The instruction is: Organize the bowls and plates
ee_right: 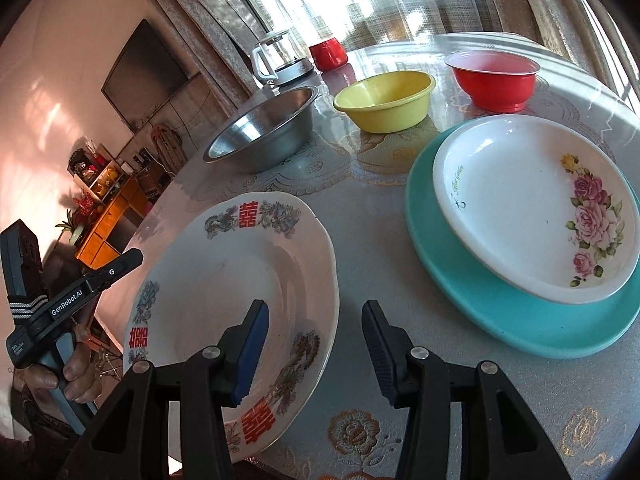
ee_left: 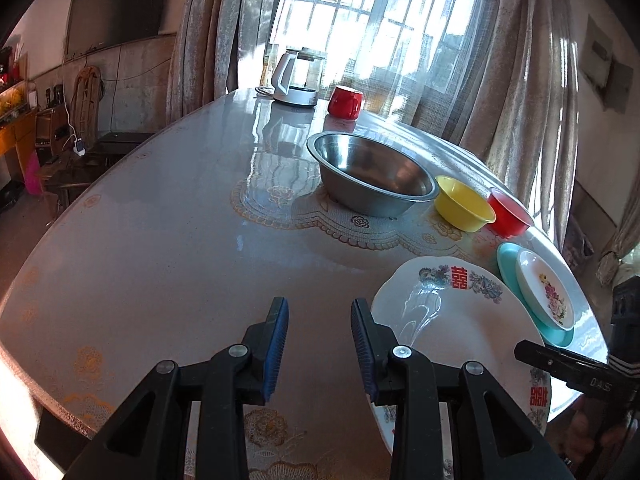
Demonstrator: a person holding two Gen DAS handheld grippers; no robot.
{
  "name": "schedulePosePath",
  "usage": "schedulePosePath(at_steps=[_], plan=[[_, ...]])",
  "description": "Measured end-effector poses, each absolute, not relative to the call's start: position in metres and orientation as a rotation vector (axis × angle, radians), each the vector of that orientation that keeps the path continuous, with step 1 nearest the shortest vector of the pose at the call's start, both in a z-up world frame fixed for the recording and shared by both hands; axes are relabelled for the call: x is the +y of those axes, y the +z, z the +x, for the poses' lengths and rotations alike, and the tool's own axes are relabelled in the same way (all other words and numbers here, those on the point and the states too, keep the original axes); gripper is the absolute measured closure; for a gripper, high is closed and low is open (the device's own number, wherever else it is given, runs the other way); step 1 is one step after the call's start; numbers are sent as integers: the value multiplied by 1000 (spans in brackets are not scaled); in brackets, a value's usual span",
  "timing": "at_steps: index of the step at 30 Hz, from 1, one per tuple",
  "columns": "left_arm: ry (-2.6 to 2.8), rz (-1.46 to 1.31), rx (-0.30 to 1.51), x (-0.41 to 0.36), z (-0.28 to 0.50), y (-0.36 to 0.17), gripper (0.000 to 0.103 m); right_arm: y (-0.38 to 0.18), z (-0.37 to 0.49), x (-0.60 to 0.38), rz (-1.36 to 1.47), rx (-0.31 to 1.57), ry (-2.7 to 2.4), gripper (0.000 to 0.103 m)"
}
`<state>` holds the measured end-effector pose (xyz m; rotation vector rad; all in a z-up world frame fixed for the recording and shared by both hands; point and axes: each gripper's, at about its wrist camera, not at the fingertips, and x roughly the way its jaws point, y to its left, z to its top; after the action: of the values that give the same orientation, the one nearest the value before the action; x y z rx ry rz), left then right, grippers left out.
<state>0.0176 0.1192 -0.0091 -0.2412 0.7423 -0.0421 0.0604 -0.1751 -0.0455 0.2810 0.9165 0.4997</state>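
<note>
A large white plate with red characters [ee_left: 452,320] [ee_right: 240,276] lies at the table's near edge. My left gripper [ee_left: 320,352] is open and empty, just left of that plate. My right gripper [ee_right: 316,350] is open and empty, its jaws either side of the plate's right rim. A white rose-pattern plate [ee_right: 532,208] [ee_left: 548,290] sits on a teal plate [ee_right: 516,320] [ee_left: 508,264]. Behind stand a steel bowl [ee_left: 372,174] [ee_right: 264,130], a yellow bowl [ee_left: 462,202] [ee_right: 384,100] and a red bowl [ee_left: 510,212] [ee_right: 494,78].
A glass kettle [ee_left: 294,78] [ee_right: 280,60] and a red cup [ee_left: 345,102] [ee_right: 328,54] stand at the table's far end by the window. The round table [ee_left: 160,240] has a lace-pattern cover. The left hand-held gripper's body [ee_right: 60,304] shows at left.
</note>
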Motion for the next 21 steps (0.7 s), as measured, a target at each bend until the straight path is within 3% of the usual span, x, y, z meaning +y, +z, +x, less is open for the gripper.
schedulePosePath(at_steps=[5, 8, 16, 21], plan=[[-117, -298, 766, 127, 9, -21, 73, -48, 57, -173, 276, 918, 530, 54], [-136, -286, 778, 124, 8, -27, 75, -49, 54, -166, 237, 924, 549, 67], [-181, -362, 766, 135, 3, -33, 74, -50, 51, -163, 212, 916, 586, 67], [-169, -416, 782, 145, 6, -38, 63, -54, 52, -170, 260, 906, 621, 67]])
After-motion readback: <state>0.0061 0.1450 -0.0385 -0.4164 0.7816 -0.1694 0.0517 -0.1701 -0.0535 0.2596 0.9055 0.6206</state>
